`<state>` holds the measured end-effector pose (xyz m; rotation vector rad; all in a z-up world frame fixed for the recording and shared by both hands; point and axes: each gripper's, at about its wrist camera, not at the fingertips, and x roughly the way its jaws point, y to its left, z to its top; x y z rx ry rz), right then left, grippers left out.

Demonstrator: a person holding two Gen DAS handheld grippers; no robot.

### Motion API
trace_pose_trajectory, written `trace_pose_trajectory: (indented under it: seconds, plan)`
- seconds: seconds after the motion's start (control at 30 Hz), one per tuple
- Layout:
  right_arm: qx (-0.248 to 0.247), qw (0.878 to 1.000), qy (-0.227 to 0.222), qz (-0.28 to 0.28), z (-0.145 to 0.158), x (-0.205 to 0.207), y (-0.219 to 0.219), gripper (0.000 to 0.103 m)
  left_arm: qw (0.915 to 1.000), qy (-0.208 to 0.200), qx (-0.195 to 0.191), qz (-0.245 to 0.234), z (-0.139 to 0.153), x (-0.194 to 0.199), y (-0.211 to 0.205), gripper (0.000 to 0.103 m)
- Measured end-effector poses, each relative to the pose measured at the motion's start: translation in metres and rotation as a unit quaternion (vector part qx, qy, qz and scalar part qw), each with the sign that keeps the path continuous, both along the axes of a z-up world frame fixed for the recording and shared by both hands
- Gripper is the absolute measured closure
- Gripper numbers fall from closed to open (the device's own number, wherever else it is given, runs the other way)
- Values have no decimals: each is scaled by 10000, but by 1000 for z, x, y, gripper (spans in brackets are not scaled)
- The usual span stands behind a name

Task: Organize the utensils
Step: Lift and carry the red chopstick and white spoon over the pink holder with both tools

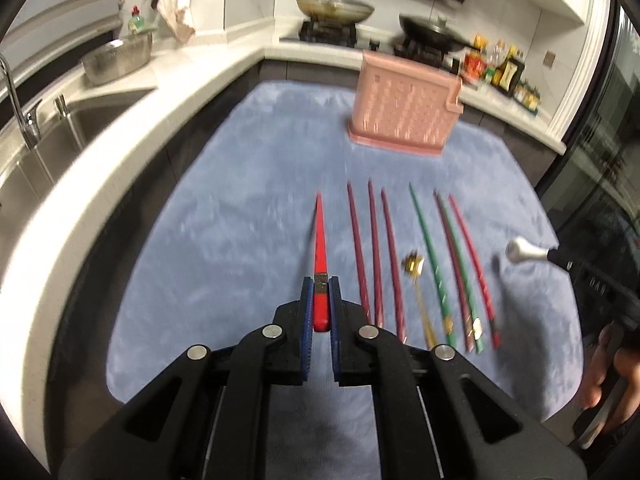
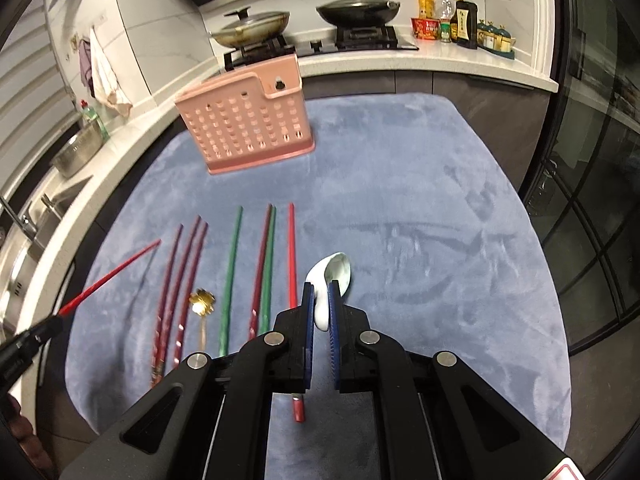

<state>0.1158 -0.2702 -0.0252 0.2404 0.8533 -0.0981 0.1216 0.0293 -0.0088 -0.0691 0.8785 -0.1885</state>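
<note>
My left gripper [image 1: 321,285] is shut on a bright red chopstick [image 1: 320,236], lifted above the blue mat [image 1: 240,240] with its tip pointing away. My right gripper [image 2: 321,294] is shut on the handle of a white spoon [image 2: 334,270], held above the mat too. Flat on the mat lie several maroon, green and red chopsticks [image 1: 374,256] [image 2: 230,272] and a gold flower-headed spoon [image 1: 414,266] [image 2: 201,301]. A pink perforated utensil holder [image 1: 404,110] [image 2: 248,124] stands at the far side of the mat. In the left wrist view the white spoon [image 1: 520,251] shows at the right; in the right wrist view the red chopstick [image 2: 112,276] shows at the left.
A white counter [image 1: 132,136] curves around the mat, with a sink and tap [image 1: 24,120] and a steel bowl [image 1: 116,60] at the left. Two lidded pans [image 2: 360,10] sit on the stove behind. Bottles and jars [image 2: 460,24] stand at the back right. A dark glass door [image 2: 592,200] is at the right.
</note>
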Motion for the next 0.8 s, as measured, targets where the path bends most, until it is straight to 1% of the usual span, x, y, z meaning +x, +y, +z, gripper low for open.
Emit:
trace_pose_trajectory:
  seconds: [0.2, 0.53, 0.67, 0.8]
  plan:
    - [17, 9997, -227, 90, 27, 6, 4, 96, 9987, -505, 0, 87, 44, 21, 5, 96]
    - [223, 9984, -404, 320, 62, 42, 7, 96, 9931, -1157, 139, 107, 98, 77, -4, 96]
    - [277, 9973, -542, 414, 79, 60, 6, 96, 9897, -1431, 69, 22, 126, 96, -13, 96]
    - [473, 9951, -718, 487, 101, 90, -2, 96, 9825, -1862, -53, -41, 164, 119, -27, 96]
